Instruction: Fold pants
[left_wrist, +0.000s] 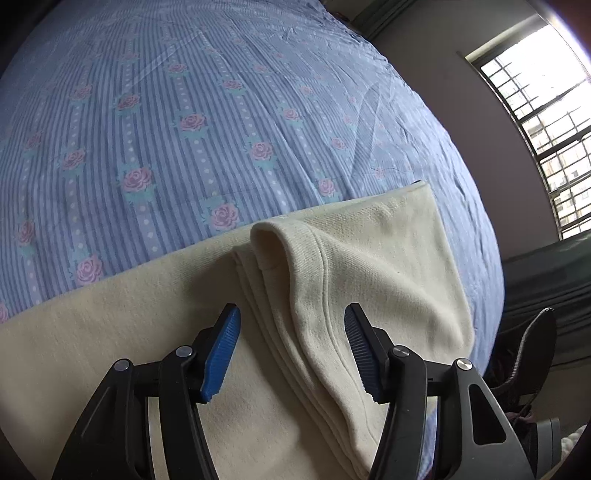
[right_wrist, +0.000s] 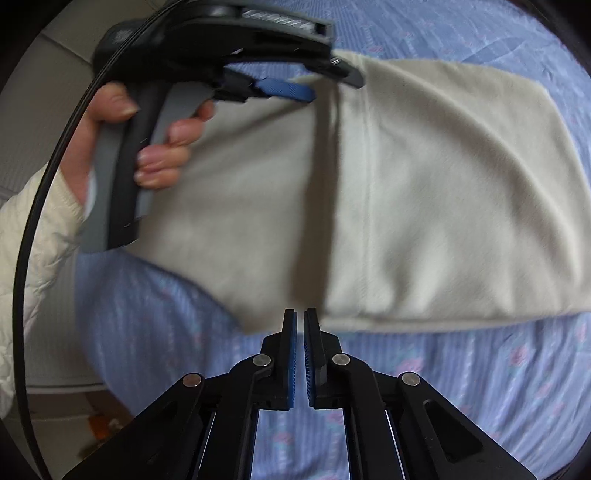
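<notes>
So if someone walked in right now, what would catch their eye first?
The cream pants, folded on the blue rose-patterned bedspread. Then the left gripper, open astride a raised fold at the pants' near edge, and the right gripper, shut and empty over the sheet just short of the pants.

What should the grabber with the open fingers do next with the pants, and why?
Probably close the left gripper on the raised fold of the pants. Its jaws stand open on either side of that fold, not pressing it. The right gripper is shut and holds nothing, at the pants' near edge.
</notes>
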